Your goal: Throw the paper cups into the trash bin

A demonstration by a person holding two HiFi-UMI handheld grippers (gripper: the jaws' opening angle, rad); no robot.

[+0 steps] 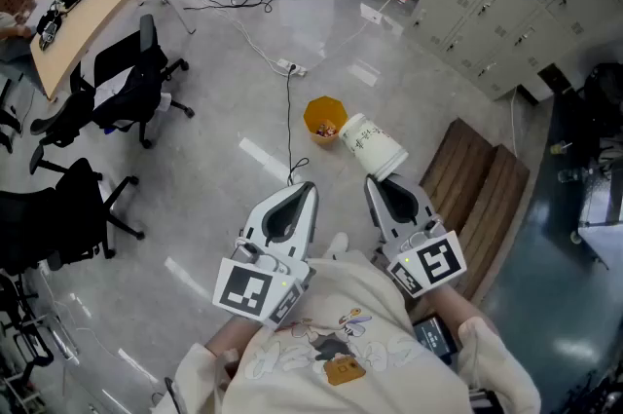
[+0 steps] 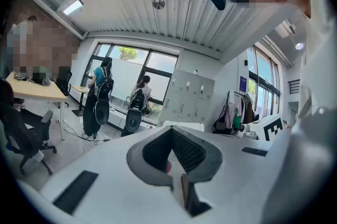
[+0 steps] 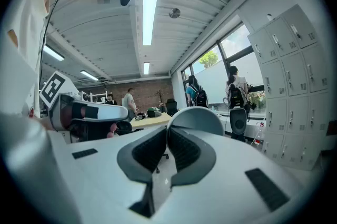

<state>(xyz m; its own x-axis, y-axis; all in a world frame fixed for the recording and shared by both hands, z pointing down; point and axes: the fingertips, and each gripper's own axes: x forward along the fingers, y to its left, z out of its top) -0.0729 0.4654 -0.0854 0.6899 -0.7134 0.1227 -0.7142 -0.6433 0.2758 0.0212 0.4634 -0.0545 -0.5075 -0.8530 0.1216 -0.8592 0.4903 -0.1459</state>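
In the head view a white paper cup (image 1: pixel 373 145) with faint print hangs over the floor, its rim gripped by my right gripper (image 1: pixel 377 185). In the right gripper view the cup (image 3: pixel 196 117) shows as a grey round shape past the closed jaws of that gripper (image 3: pixel 167 132). A small orange trash bin (image 1: pixel 324 118) stands on the floor just beyond and left of the cup, with something inside. My left gripper (image 1: pixel 306 190) is held level beside the right one, jaws together and empty; the left gripper view shows the left gripper (image 2: pixel 171 132) the same way.
Black office chairs (image 1: pixel 131 81) and a wooden desk (image 1: pixel 90 1) are at the left. A cable and power strip (image 1: pixel 290 68) lie on the floor behind the bin. A wooden bench (image 1: pixel 477 193) is at the right, grey lockers (image 1: pixel 506 3) beyond it.
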